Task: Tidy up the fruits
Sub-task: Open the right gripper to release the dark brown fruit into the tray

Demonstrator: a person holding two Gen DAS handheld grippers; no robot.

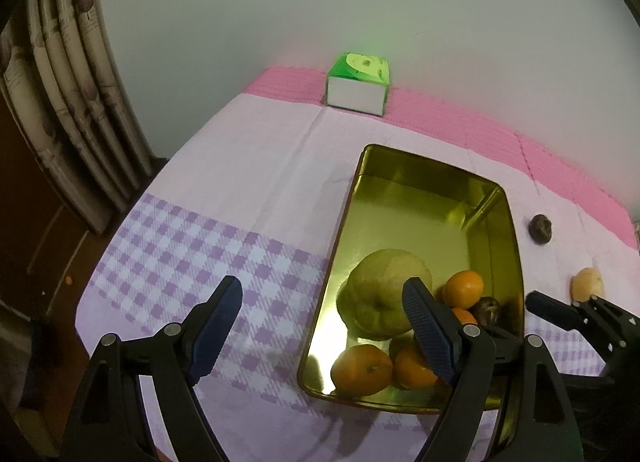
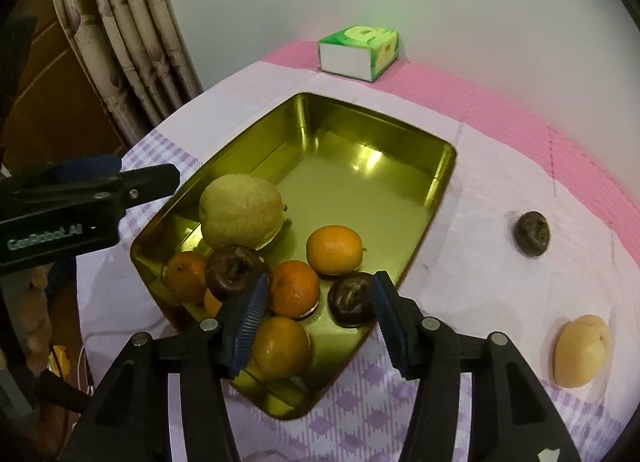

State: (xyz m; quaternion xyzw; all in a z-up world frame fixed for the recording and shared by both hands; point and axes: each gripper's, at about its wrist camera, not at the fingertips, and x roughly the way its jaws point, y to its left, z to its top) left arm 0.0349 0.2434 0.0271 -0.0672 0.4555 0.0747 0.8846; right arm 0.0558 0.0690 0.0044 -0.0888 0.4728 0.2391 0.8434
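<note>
Item: gold tin (image 2: 436, 182) on a checked cloth (image 2: 460, 270), holding one large pear (image 2: 240, 216), several oranges (image 2: 334, 250) and two dark fruits (image 2: 352, 298).

Outside the tin, on the cloth: a third dark fruit (image 2: 532, 232) and a pale yellow fruit (image 2: 582, 350), well apart from each other, both to the tin's right. Judged not yet sorted.

Right gripper (image 2: 320, 318): jaws partly apart, over the tin's near corner. A dark fruit sits just inside the right finger and an orange lies between the fingers, but neither looks pinched; nothing is held.

Left gripper (image 1: 324, 326): jaws wide, empty, straddling the tin's left wall.

Risks:
- The right finger stands very close to the dark fruit; lifting away at an angle could drag it against the oranges or up the wall.
- The fruit is crowded at the near end; another piece dropped there could roll.
- The left gripper's right finger overlaps the pear; closing could bruise it.

View differences: the right wrist view shows both dark fruits in the tin clearly and the whole yellow fruit; the left wrist view hides most of these behind its finger and shows more bare cloth left of the tin. A tissue box (image 1: 358, 84) appears in both.
</note>
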